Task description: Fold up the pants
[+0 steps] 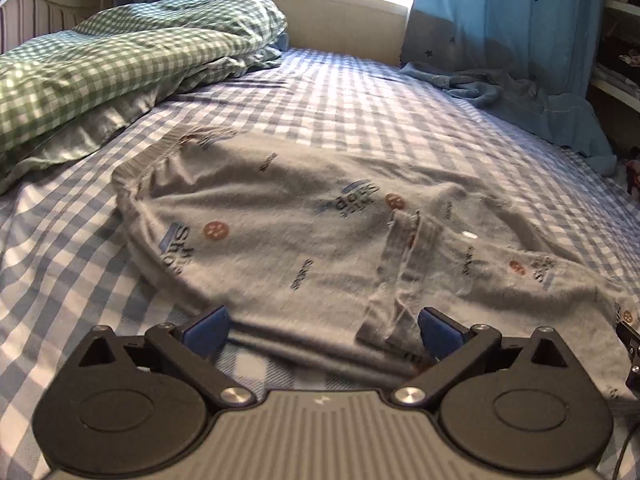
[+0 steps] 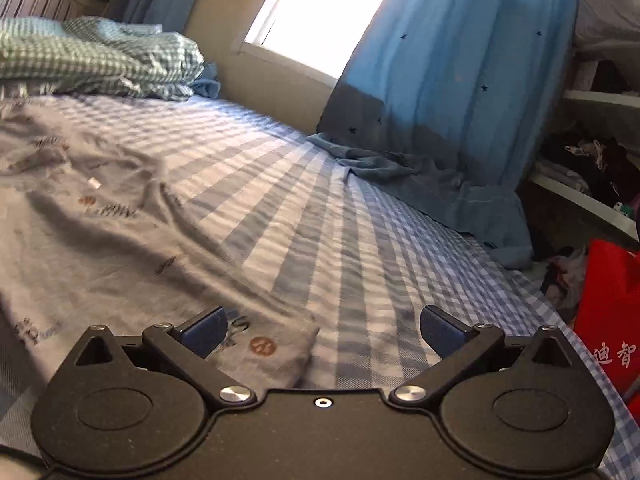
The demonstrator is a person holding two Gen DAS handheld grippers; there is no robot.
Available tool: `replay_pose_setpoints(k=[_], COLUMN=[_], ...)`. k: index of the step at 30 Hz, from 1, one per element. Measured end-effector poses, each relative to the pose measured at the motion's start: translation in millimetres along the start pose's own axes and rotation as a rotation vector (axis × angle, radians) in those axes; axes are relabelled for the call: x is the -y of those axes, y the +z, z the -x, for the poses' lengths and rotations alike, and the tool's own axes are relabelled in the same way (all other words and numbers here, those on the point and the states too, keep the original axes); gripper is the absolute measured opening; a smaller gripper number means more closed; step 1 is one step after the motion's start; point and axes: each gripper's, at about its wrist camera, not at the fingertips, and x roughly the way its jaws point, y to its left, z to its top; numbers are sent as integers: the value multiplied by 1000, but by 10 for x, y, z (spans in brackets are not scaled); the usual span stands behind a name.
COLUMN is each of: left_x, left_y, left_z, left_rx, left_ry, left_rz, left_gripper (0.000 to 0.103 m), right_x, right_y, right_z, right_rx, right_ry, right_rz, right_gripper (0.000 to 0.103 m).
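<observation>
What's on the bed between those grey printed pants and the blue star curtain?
Only bare blue-and-white checked bedsheet separates the grey printed pants from the blue star-patterned curtain, whose hem pools on the sheet; the right wrist view shows it best.

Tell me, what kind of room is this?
Most likely a bedroom. The grey printed pants lie spread on a bed with a blue checked sheet, a green checked duvet is bunched at its far end, and blue star curtains hang by a window.

Green checked quilt (image 1: pixel 120 52) heaped at bed's far left; blue curtain (image 2: pixel 452 80) beside window (image 2: pixel 320 12); red bag (image 2: pixel 612 320).
</observation>
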Motion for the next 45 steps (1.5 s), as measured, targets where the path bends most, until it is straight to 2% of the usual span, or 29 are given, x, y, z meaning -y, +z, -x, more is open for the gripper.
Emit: replay_pose_setpoints(k=[4, 6, 9, 14, 18, 22, 24, 26, 29, 31, 34, 36, 39, 42, 45], left_x=[-98, -182, -400, -786, -900, -945, -1014, -1140, -1374, -1495, -1562, -1595, -1642, -1644, -1626], left_y=[-60, -42, -5, 82, 143, 211, 255, 294, 343, 375, 460, 504, 465, 358, 287], left_z=[141, 212, 259, 186, 136, 55, 44, 27, -36, -95, -171, -236, -309, -287, -267], left_rx=[26, 45, 71, 37, 39, 41, 63, 84, 109, 122, 131, 133, 116, 150, 164], left_ry=[-8, 3, 10, 94, 114, 104, 65, 2, -97, -141, -187, -218, -218, -211, -196], left_rz=[-18, -1, 57, 157, 125, 112, 129, 177, 319, 403, 460, 500, 569, 577, 576], left_gripper=[103, 103, 103, 103, 103, 103, 103, 103, 103, 102, 101, 91, 80, 71, 63], right_x=[-34, -52, -199, -696, -1040, -1228, -1122, -995, -823, -764, -783, -877, -1049, -1224, -1403], right_y=[130, 309, 675, 1331, 1651, 1621, 1632, 1617, 1482, 1327, 1094, 989, 957, 955, 979], right_z=[14, 15, -79, -647, -1144, -1539, -1506, -1319, -906, -615, -273, -148, -87, -104, -129], right_rx=[13, 42, 110, 159, 112, 35, 32, 59, 82, 99, 119, 122, 111, 93, 70], right_ry=[-17, 14, 104, 206, 230, 179, 192, 171, 196, 221, 256, 272, 293, 345, 318], right_rz=[5, -24, -21, 55, 71, 112, 55, 22, -6, -29, -51, -63, -91, -120, -44], right_gripper=[102, 102, 102, 102, 102, 102, 102, 102, 102, 102, 102, 102, 102, 102, 102])
